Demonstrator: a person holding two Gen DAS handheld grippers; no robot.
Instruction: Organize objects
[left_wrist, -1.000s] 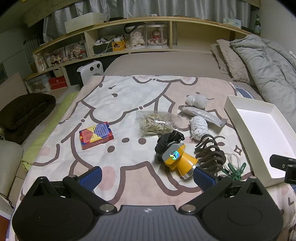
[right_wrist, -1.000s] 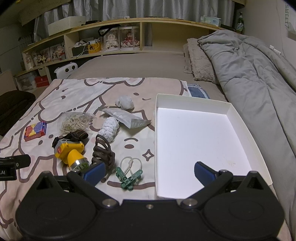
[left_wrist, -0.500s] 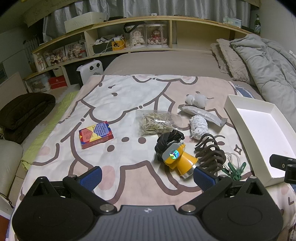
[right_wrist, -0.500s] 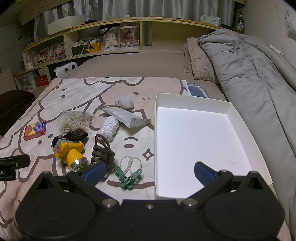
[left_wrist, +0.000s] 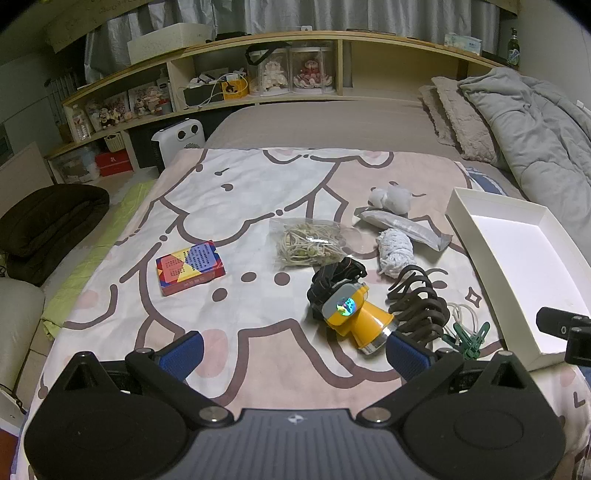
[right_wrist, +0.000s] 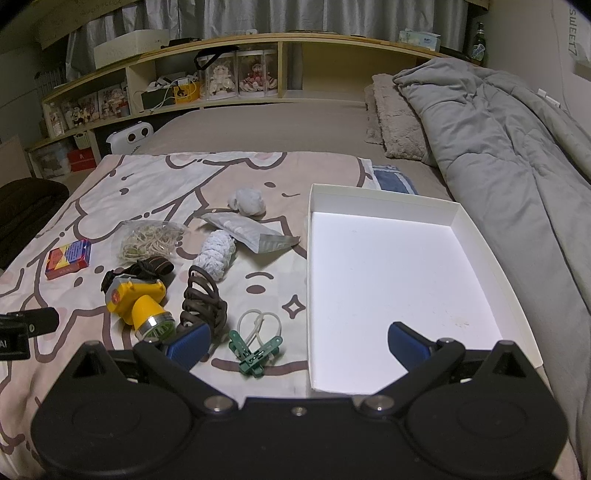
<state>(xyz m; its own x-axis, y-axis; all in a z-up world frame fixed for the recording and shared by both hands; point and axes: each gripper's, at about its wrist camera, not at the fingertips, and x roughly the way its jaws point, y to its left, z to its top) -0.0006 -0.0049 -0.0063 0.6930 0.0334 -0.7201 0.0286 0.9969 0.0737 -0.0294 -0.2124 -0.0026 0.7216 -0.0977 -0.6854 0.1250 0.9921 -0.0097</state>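
While both sets of jaws stand wide apart and hold nothing, the risks all lie in what sits ahead of them on the bed, and nothing has reached the white tray (right_wrist: 384, 199) yet. Far ahead and left of the left gripper (left_wrist: 295, 354) lies the card box (left_wrist: 190, 266), flat and easy. Ahead of its jaws, the bag of rubber bands (left_wrist: 308, 245) looks slippery and may sag out of a pinch. Just off its right jaw, the yellow headlamp (left_wrist: 354, 314) trails a dark strap that could snag the brown hair claw (left_wrist: 417, 299) touching it. Between the jaws of the right gripper (right_wrist: 299, 341), the green clips (right_wrist: 256, 356) overlie white loops (right_wrist: 258, 321), so one lift might drag both. Its right jaw hangs over the tray; a careless swing could knock the thin wall on the soft bedding.
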